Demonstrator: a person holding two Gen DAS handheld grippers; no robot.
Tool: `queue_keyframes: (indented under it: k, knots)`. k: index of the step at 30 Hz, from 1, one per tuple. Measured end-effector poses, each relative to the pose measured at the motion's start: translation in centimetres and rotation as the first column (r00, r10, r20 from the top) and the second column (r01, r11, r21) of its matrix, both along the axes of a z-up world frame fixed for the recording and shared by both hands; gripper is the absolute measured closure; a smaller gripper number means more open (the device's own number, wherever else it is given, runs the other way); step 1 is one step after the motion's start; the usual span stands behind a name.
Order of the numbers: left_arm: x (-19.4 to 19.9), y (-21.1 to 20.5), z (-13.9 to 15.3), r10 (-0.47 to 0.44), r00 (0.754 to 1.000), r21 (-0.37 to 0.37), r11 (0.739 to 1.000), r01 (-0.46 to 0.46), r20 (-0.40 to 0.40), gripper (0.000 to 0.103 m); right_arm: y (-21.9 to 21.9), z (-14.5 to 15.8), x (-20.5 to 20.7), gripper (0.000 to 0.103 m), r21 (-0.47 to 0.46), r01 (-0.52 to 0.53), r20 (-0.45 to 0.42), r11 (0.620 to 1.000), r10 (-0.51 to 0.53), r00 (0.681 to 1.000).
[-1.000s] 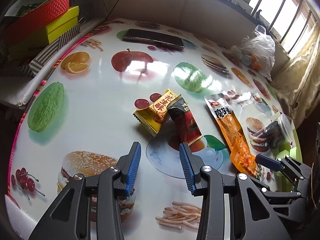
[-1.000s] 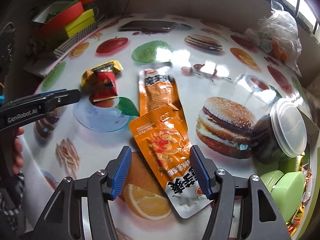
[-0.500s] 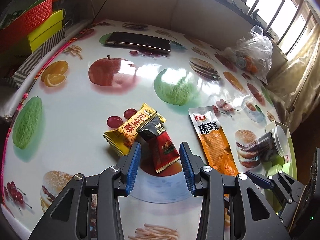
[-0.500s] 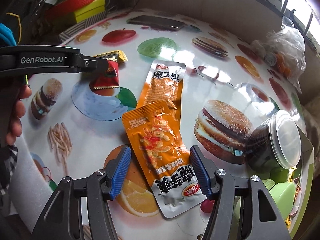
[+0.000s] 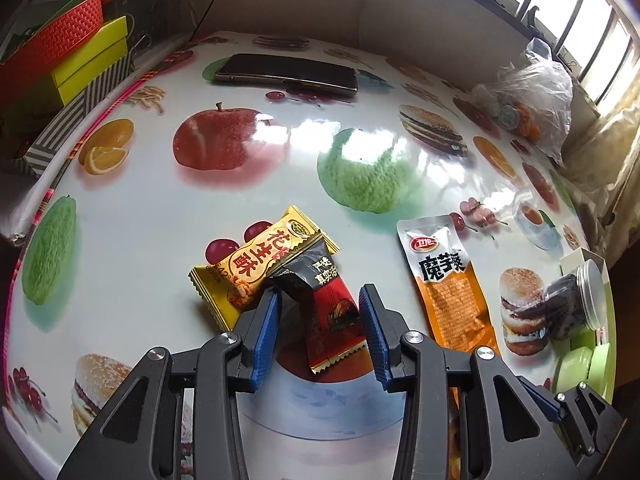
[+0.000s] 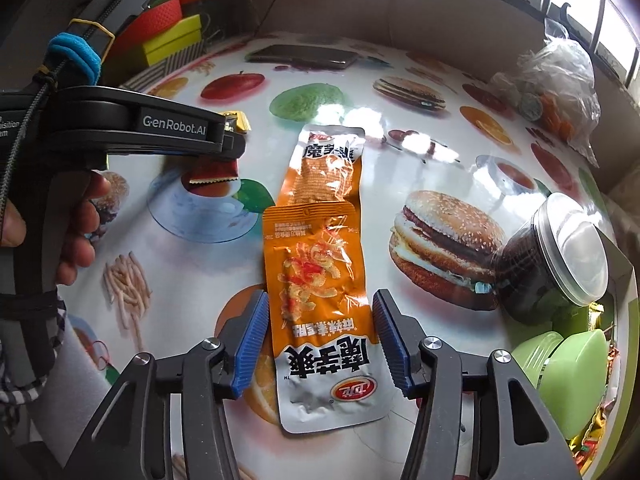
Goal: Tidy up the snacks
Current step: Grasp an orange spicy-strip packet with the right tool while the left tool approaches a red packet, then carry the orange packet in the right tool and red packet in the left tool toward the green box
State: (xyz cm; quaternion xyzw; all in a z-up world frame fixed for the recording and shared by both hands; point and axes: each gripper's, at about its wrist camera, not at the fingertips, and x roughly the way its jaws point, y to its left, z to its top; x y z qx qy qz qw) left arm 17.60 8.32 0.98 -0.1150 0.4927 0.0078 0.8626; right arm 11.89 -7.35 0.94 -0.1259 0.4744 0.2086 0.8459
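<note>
My left gripper [image 5: 319, 320] is open, with its fingers on either side of a red and black snack packet [image 5: 326, 304]. That packet lies partly over a yellow peanut snack packet [image 5: 256, 264] on the table. My right gripper [image 6: 320, 336] is open around the near orange snack pouch [image 6: 320, 300], which overlaps a second orange pouch [image 6: 326, 164] behind it. The second pouch also shows in the left wrist view [image 5: 444, 276]. The left gripper's body [image 6: 120, 128] crosses the right wrist view at the left.
The table wears a fruit and burger print cloth [image 5: 280, 200]. A phone [image 5: 286, 72] lies at the far edge. A dark jar with a clear lid [image 6: 552, 256] and green containers [image 6: 568, 376] stand at the right. A plastic bag [image 5: 528, 92] sits at the back right, coloured boxes [image 5: 64, 64] at the back left.
My left gripper has moved forward until its fingers flank the red and black packet. My right gripper has moved forward over the near orange pouch. Both stay open.
</note>
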Motion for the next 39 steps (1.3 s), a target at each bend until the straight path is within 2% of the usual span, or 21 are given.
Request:
queue_keyframes:
  k: [5,7,10,28,39]
  knots:
    - [0.1,0.1,0.0,0.017,1.000,-0.001,1.000,-0.017,0.009,0.062,-0.3,0.1,-0.3,0.055,0.016,0.020,0.012,1.000,-0.020,1.000]
    - [0.0,0.1,0.0,0.017,1.000,0.006,1.000,-0.017,0.013,0.073,-0.3,0.1,-0.4,0.056,0.024,0.029,0.016,0.999,-0.029,0.999]
    - [0.0,0.1,-0.1,0.015,1.000,-0.002,1.000,-0.015,0.015,0.078,-0.5,0.1,-0.6,0.058,0.033,0.039,0.022,0.999,-0.040,0.999]
    - [-2.5,-0.3,1.0,-0.023,0.998,-0.010,1.000,0.023,0.053,0.078,-1.0,0.3,-1.1,0.069,0.056,0.075,0.036,0.996,-0.077,0.996]
    - [-4.7,-1.1,2.8,-0.059,0.994,-0.010,0.998,0.060,0.094,0.078,-1.2,1.4,-1.7,0.069,0.079,0.085,0.070,0.993,-0.091,0.993]
